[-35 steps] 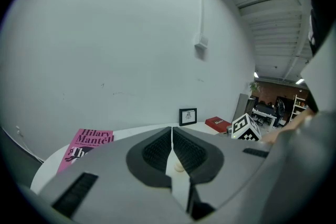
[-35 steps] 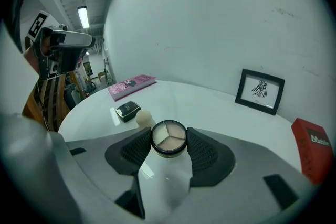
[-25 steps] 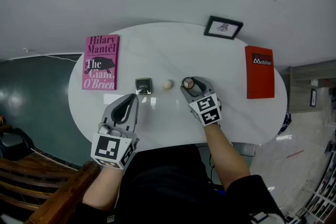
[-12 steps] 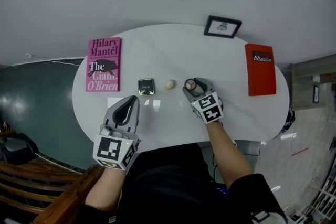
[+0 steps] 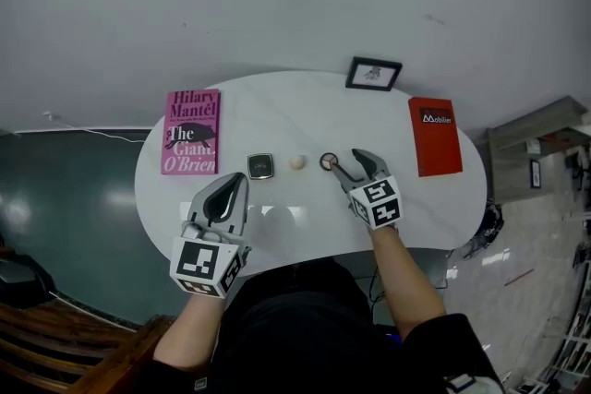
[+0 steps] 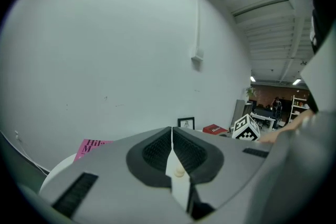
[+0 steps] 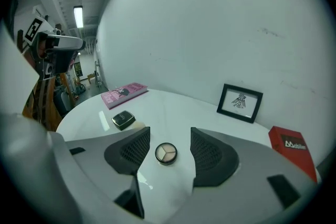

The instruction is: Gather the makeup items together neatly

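- A white oval table (image 5: 305,106) is seen across the middle of the head view, with three makeup items laid in a row near its centre.
- A dark square compact (image 5: 260,166) is placed at the left end of the row. A small beige ball (image 5: 296,161) is set just to its right, and a round palette (image 5: 329,161) lies at the right end. The three are near one another but apart.
- The right gripper (image 5: 345,160) is held just right of centre, at the palette's right side, with its jaws spread wide.
- In the right gripper view the palette is framed between the spread jaws, lying flat on the table with three pale shades showing. Neither pad is seen touching it.
- The left gripper (image 5: 240,180) is held lower left of centre, below the compact. Its jaws are pressed together and nothing is pinched between them.
- In the left gripper view the ball is glimpsed on the table through the slit behind the closed pads.
- A pink book (image 5: 191,132) is laid at the table's left side and a red book (image 5: 435,136) at its right side.
- A framed picture (image 5: 373,74) is set at the far rim, upper centre of the head view.
- The person's forearms are seen entering from the bottom edge, one behind each gripper.
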### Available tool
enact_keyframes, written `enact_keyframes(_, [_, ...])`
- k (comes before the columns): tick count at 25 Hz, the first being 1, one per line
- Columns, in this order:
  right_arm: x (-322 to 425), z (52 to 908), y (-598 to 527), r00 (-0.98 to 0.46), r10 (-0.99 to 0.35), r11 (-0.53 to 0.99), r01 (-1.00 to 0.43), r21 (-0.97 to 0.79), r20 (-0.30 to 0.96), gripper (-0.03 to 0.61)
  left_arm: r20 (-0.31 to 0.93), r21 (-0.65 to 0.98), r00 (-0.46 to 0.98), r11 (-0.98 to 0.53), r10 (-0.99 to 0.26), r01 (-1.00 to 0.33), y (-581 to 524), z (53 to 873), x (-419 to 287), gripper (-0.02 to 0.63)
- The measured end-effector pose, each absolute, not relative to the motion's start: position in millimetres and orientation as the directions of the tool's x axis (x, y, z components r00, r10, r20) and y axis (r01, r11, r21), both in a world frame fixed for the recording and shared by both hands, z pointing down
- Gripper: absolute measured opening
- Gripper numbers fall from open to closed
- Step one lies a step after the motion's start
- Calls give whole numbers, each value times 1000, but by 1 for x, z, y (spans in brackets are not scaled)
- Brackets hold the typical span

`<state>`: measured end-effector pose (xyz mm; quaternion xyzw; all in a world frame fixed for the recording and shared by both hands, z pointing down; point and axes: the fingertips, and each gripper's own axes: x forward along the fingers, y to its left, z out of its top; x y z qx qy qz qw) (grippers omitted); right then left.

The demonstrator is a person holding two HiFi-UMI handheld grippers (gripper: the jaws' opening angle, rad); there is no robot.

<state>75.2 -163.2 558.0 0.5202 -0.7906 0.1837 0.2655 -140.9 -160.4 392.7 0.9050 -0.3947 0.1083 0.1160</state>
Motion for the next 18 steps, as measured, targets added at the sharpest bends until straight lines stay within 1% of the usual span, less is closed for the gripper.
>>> enact_keyframes(3, [76, 517, -162, -303, -777, 359, -933, -7, 552, 225, 250, 116, 685, -681, -684, -723, -155, 375, -144, 18])
enact_keyframes(6, [69, 475, -161, -318, -824, 343, -939, -34, 469, 225, 226, 105, 694, -691, -684, -715, -153, 362, -148, 18])
enact_keyframes(9, [62, 439, -157, -340, -849, 355, -934, -40, 405, 225, 213, 103, 694, -690, -688, -716, -150, 351, -149, 18])
enact_keyframes(13, [56, 404, -147, -380, -854, 400, -916, -20, 355, 219, 219, 89, 692, -692, -688, -716, -145, 340, -146, 19])
enact_keyframes(14, [55, 396, -143, -393, -852, 414, -910, -15, 345, 206, 221, 84, 689, -690, -691, -719, -145, 337, -145, 19])
enact_keyframes(17, [57, 373, -136, -433, -852, 443, -896, -36, 296, 129, 223, 74, 676, -679, -702, -730, -145, 329, -140, 19])
enact_keyframes(18, [59, 365, -134, -448, -851, 452, -891, -53, 275, 117, 225, 69, 673, -678, -704, -732, -145, 327, -137, 18])
